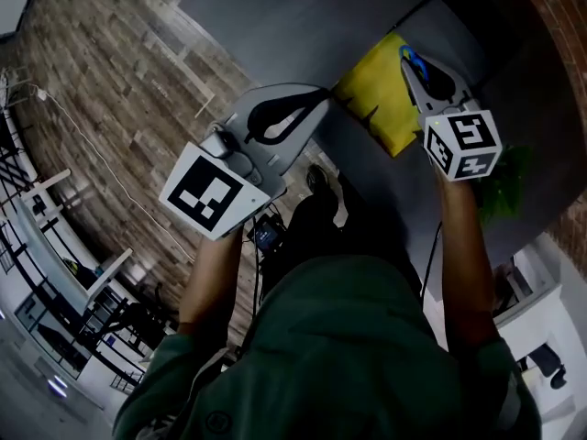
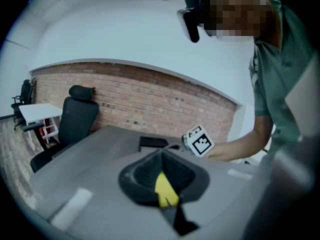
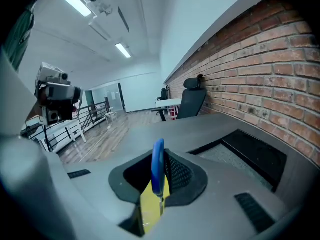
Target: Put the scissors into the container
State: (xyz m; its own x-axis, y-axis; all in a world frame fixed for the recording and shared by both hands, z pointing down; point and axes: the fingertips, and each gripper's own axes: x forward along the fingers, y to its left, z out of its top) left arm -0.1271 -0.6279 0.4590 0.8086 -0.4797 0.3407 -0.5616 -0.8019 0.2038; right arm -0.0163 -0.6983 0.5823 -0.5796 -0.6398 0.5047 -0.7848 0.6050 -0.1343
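The scissors [image 3: 158,164] have a blue handle loop that stands upright between the jaws of my right gripper [image 3: 157,184], which is shut on them. In the head view the right gripper [image 1: 410,58] holds the scissors [image 1: 413,60] over the right edge of a yellow container [image 1: 376,94], a soft pouch above the grey table [image 1: 303,16]. My left gripper [image 1: 323,97] meets the pouch's left edge. In the left gripper view, the yellow container [image 2: 165,186] sits pinched between the jaws of the left gripper [image 2: 167,194]. The yellow container [image 3: 150,211] also shows just below the scissors.
A black recessed panel [image 3: 255,154] lies in the tabletop near the brick wall [image 3: 260,69]. A black office chair [image 2: 75,119] stands at the table's far end. Something green [image 1: 504,191] lies at the right beside my right arm. Wood floor [image 1: 110,81] shows left of the table.
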